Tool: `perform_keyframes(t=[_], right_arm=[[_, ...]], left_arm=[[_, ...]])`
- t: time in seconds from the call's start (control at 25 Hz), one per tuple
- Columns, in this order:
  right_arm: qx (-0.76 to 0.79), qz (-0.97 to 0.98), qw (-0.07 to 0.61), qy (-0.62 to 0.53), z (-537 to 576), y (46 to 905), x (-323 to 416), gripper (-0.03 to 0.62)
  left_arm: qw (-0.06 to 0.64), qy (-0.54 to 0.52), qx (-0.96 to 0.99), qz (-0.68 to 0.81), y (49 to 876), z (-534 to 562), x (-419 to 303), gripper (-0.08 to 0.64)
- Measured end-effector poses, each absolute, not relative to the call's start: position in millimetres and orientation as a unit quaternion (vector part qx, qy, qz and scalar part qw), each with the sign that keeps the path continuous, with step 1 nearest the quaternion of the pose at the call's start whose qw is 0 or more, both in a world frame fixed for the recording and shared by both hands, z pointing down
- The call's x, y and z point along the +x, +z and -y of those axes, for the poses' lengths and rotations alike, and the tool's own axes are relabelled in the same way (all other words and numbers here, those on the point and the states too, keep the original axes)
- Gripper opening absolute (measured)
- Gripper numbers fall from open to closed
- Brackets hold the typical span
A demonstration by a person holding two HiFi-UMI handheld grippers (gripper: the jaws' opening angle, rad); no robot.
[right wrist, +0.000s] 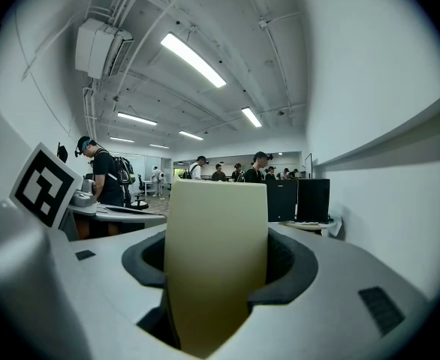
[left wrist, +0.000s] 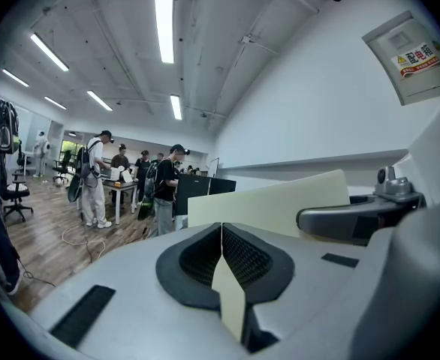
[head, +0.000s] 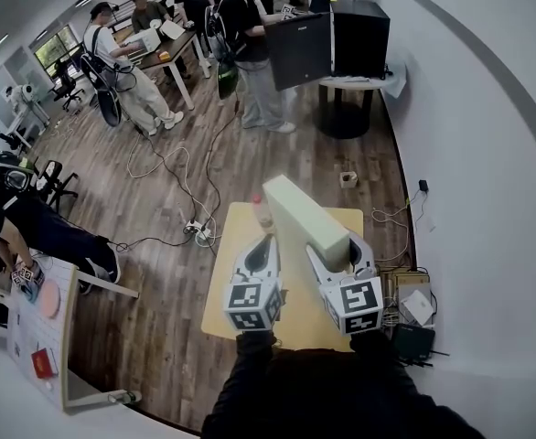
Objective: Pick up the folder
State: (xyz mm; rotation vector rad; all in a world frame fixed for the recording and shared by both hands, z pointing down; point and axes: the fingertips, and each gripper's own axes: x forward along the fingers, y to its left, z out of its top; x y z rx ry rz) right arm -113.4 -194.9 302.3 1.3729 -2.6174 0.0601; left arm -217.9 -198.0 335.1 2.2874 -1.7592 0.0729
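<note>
A thick cream folder (head: 305, 216) is held up in the air above a small wooden table (head: 220, 282), tilted away from me. My left gripper (head: 266, 245) is shut on a thin cream flap of the folder (left wrist: 231, 295), which stands edge-on between its closed jaws (left wrist: 221, 235). My right gripper (head: 327, 256) is shut on the folder's broad spine (right wrist: 216, 261), which fills the gap between its jaws (right wrist: 216, 235). In the left gripper view the folder's side panel (left wrist: 272, 201) and the right gripper (left wrist: 355, 220) show on the right.
A white wall (head: 487, 172) runs close on the right. Boxes and devices (head: 414, 311) lie on the floor beside the table. Cables and a power strip (head: 199, 231) cross the wooden floor. Several people stand by desks and black monitors (head: 341, 35) at the back.
</note>
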Motion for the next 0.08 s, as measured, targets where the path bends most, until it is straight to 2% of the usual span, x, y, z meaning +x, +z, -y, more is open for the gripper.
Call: perform_keyframes(t=[0.08], right_arm=[[0.461,0.882,0.093,0.020,193.1,302.3,-113.7,0.284]], left_arm=[[0.127,0.025,0.786,0.605,335.2,196.5,-217.6,0.034]])
